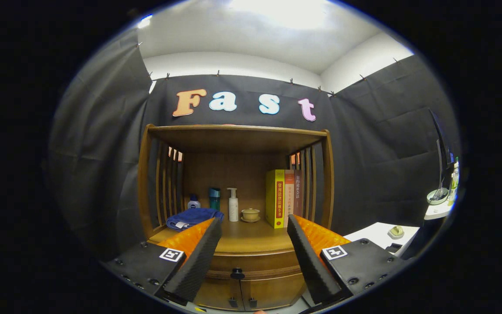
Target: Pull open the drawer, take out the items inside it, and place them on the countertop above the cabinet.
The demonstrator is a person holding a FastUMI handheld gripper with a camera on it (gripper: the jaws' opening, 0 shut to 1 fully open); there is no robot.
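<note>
Claw: the gripper [254, 224] is wide open, and its 2 fingers [198, 253] hold nothing. They point at the front of the cabinet.
Cabinet: a brown wooden cabinet [237, 144] stands against the dark cloth wall. It has a flat top board, slats on both sides and an open shelf.
Drawer: the drawer [251, 261] sits under the countertop, between the 2 fingers. It looks shut. What is inside is hidden.
Knob: a small dark knob [237, 274] sits on the drawer front, low between the fingers. The fingers do not touch it.
Countertop: the countertop [251, 237] lies just beyond the fingertips.
On the left: a folded blue towel [193, 217] lies there. Behind it are a small white and blue bottle [194, 202] and a teal cup [214, 198].
In the middle: a white pump bottle [232, 205] stands just beside a small tan bowl [250, 214] on a saucer.
On the right: 3 books [284, 198] stand upright next to the slats. The first is yellow.
Far right: a white table [379, 233] stands well apart from the cabinet, with a small thing on it.
</note>
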